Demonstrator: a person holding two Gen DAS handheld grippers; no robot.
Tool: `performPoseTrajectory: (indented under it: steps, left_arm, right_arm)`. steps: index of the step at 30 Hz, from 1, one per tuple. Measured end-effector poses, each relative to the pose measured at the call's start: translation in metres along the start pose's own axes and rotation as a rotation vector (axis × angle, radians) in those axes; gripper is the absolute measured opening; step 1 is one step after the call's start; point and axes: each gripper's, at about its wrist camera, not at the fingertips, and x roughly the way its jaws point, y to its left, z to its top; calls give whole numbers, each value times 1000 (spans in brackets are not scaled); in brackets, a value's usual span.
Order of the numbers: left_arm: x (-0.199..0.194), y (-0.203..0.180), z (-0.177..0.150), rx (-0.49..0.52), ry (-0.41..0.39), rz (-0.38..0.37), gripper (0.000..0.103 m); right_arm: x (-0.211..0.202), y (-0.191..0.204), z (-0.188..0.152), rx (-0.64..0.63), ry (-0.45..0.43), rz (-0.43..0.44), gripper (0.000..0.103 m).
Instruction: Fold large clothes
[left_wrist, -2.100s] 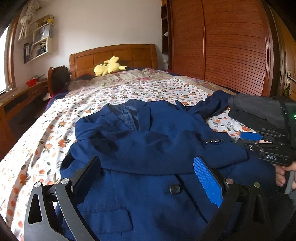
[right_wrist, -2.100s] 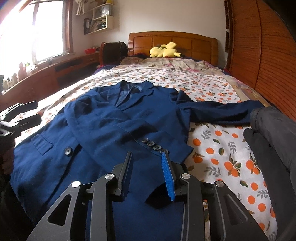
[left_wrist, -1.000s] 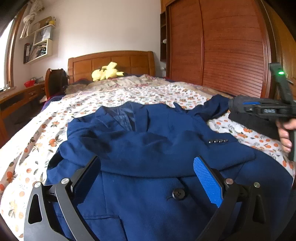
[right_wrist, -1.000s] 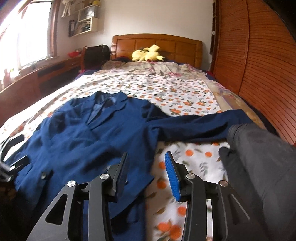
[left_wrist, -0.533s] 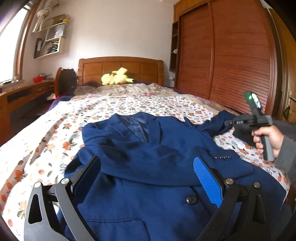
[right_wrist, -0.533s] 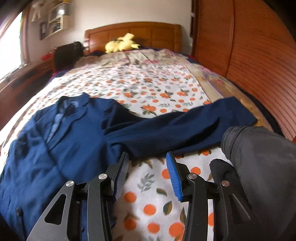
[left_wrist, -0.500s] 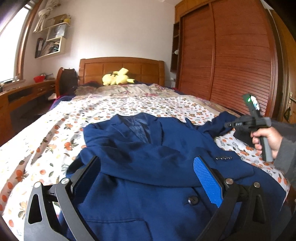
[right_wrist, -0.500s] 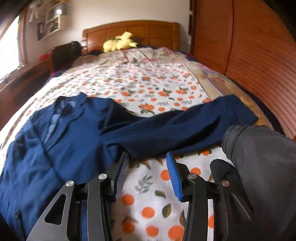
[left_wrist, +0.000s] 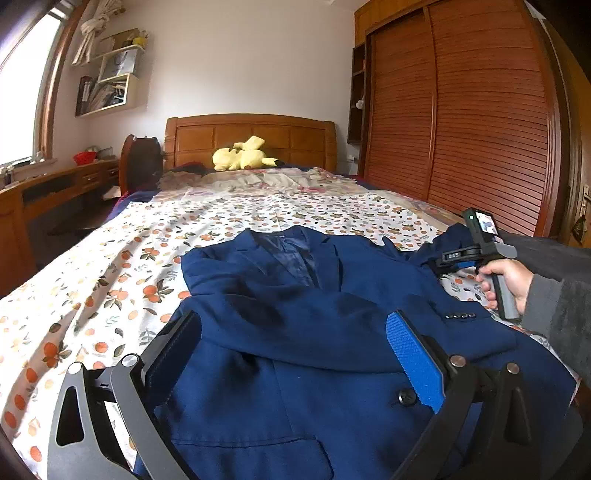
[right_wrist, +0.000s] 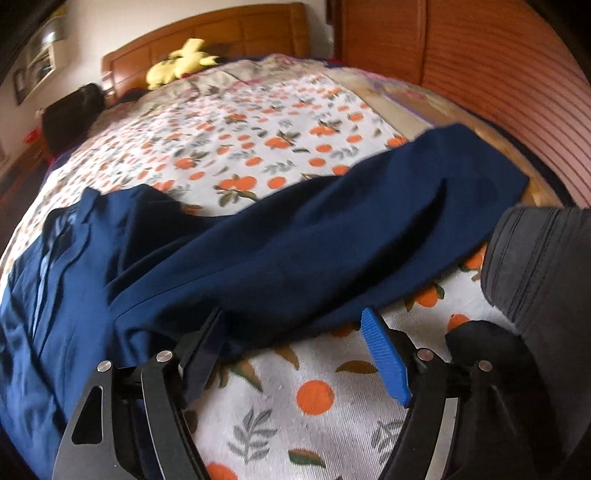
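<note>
Navy blue jacket (left_wrist: 332, 332) on a white sheet (left_wrist: 110, 266) printed with oranges and leaves — yellow plush toy (left_wrist: 242, 155), reddish-brown wardrobe (left_wrist: 461, 122).

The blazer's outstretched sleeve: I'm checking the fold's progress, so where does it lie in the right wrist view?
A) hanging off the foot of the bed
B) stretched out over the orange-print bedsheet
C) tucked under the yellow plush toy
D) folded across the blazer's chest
B: the outstretched sleeve lies extended sideways from the blue blazer across the orange-print bedsheet.
</note>
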Motion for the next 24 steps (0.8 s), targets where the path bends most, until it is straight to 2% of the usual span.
performPoseTrajectory:
  steps: [4, 6, 7, 9, 11, 16, 20, 24]
  left_arm:
    - [0, -1, -1, 3, 3, -7, 101]
    - [0, -2, -1, 1, 5, -8, 101]
    - [1, -2, -2, 0, 7, -9, 101]
    - [2, -1, -2, -1, 8, -9, 101]
    - [2, -1, -1, -1, 8, -10, 101]
    - [2, -2, -2, 1, 8, -7, 101]
    - [3, -3, -1, 4, 7, -5, 101]
    - [3, -3, -2, 4, 6, -3, 101]
  right_arm:
    - [9, -8, 6, 68, 45, 12, 72]
    - [12, -9, 9, 82, 57, 16, 56]
    - [14, -9, 11, 88, 62, 15, 52]
    - [17, -10, 14, 98, 68, 14, 25]
    - [15, -9, 17, 93, 48, 3, 5]
    - [-19, 18, 26, -49, -86, 15, 2]
    - [-57, 49, 24, -151, -170, 95, 2]
    - [-90, 86, 8, -254, -191, 221, 2]
